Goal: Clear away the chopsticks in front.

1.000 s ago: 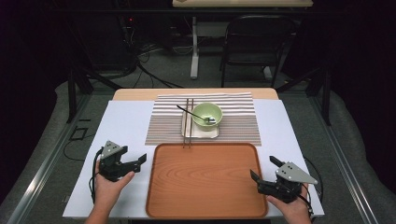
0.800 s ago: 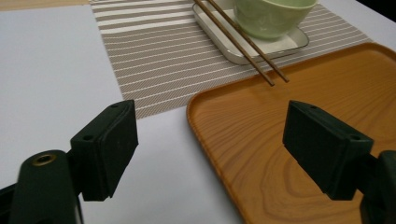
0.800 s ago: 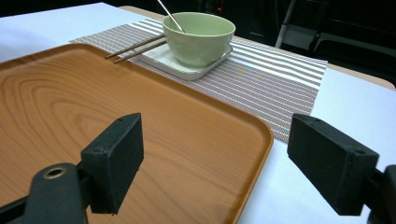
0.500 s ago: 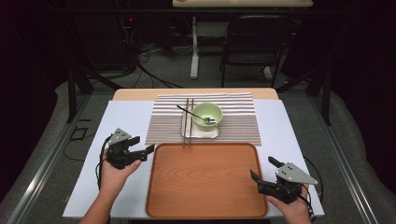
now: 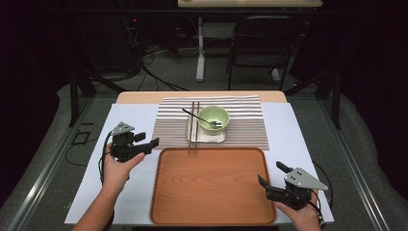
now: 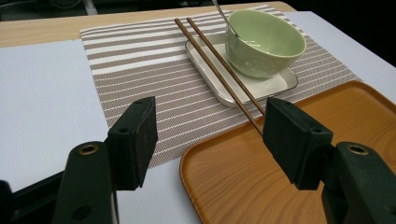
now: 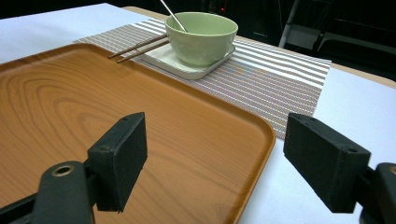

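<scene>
White sheet (image 5: 134,187) covers table, wooden tray (image 5: 211,187) near front edge (bare). Left gripper (image 5: 149,143) jaws just narrowing, released; right gripper (image 5: 272,174) likewise parted, holding nothing.

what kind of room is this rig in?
Probably a lab or studio, not a home: the table stands on metal floor rails, with loose cables and a folding chair in the dark behind.

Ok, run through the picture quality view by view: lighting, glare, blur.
High view: table lit evenly, room behind nearly black; soft overall, wooden tray shows no strong glare. Left gripper view: green bowl and chopsticks sharp, the near tongs slightly soft. Right gripper view: pale sheen along the tray's near surface, faint colour shimmer on the striped placemat, dark background.
</scene>
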The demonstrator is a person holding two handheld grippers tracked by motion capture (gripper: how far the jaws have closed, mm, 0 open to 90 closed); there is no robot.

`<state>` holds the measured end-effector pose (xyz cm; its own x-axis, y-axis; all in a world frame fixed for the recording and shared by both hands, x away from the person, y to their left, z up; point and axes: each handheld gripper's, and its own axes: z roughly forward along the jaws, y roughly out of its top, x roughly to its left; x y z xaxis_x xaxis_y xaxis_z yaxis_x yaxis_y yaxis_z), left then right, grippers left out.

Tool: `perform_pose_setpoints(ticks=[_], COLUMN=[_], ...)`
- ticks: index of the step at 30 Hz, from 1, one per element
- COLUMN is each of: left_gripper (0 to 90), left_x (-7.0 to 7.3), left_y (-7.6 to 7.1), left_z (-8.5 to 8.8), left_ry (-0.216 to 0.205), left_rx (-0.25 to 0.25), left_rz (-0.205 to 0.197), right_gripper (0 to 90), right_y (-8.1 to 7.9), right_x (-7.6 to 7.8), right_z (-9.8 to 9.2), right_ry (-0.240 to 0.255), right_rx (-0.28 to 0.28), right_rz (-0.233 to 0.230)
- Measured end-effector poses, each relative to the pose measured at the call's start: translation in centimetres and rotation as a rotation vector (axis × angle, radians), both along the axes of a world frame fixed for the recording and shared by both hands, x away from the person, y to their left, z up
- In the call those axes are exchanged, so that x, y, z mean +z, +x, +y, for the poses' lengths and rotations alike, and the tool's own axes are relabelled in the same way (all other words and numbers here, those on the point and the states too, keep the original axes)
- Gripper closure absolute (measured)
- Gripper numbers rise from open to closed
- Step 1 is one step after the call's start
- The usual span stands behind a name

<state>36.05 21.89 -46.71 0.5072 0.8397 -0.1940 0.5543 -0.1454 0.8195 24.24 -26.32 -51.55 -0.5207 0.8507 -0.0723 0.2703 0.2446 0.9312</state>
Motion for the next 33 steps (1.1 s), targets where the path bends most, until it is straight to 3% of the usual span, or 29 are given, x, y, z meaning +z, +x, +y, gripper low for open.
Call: perform_pose_setpoints(ticks=[6,9,24,31,33], left_gripper=[36.4,38.0,38.1,38.6,38.6], left_x=[0.3,0.4,1.0,0.8,0.7], left_y=[0.8,1.5,4.1,5.6,5.9], left_z=[-0.6,-0.9,-2.2,-2.6,-2.7], left_ry=[0.052,0.025,0.005,-0.027,-0.032], left_rx=[-0.002,-0.018,-0.010,0.009,0.011], left_rz=[-0.025,-0.012,0.029,0.062,0.070], right_gripper=[21.4,21.6,22.4,23.5,19.2], right_y=[0.0,0.0,-0.1,-0.2,-0.2], right_x=[0.0,0.0,0.0,0.2,0.3], right_z=[0.0,0.0,-0.2,-0.1,-0.1], right_ry=[0.001,0.004,0.008,0.001,0.010], right_rx=[0.000,-0.003,-0.001,0.004,-0.006], right_rz=[0.001,0.000,-0.013,-0.017,-0.013])
